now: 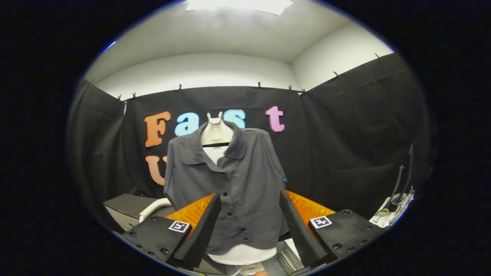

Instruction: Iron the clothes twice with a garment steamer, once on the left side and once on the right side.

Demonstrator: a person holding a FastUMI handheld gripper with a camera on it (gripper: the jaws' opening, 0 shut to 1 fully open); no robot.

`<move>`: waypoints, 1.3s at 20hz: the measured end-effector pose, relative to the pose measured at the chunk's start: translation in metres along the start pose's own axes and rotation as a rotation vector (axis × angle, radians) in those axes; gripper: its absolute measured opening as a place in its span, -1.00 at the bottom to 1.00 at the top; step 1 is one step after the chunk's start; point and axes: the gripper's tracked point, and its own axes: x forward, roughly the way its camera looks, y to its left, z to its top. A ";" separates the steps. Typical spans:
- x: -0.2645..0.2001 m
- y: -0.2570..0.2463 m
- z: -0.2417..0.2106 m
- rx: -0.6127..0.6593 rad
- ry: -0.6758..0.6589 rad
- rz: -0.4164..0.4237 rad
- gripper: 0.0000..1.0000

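A dark grey button-up shirt (234, 184) hangs on a white mannequin torso (216, 134), straight ahead of me and seen between my fingers. Its collar lies open and the torso's white base (243, 253) shows below the hem. My gripper (249, 195) is open, with nothing held between the fingers, and it stands apart from the shirt. A white curved tube or handle (153, 208) lies to the left of the shirt, beside the left finger; I cannot tell whether it belongs to the steamer.
A grey box (126, 209) stands low on the left, behind the white tube. White ribbed items (291, 255) sit under the right finger. Small white and glassy things (395, 209) lie at the far right, against the black cloth wall (345, 153).
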 end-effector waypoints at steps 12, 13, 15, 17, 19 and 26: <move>0.044 0.209 -0.024 -0.014 0.080 0.247 0.95; 0.050 0.224 -0.026 -0.011 0.091 0.262 0.95; 0.062 0.252 -0.028 -0.024 0.106 0.276 0.95; 0.071 0.280 -0.031 -0.053 0.116 0.280 0.95; 0.081 0.308 -0.039 -0.072 0.138 0.278 0.95; 0.108 0.371 -0.085 -0.096 0.267 0.240 0.97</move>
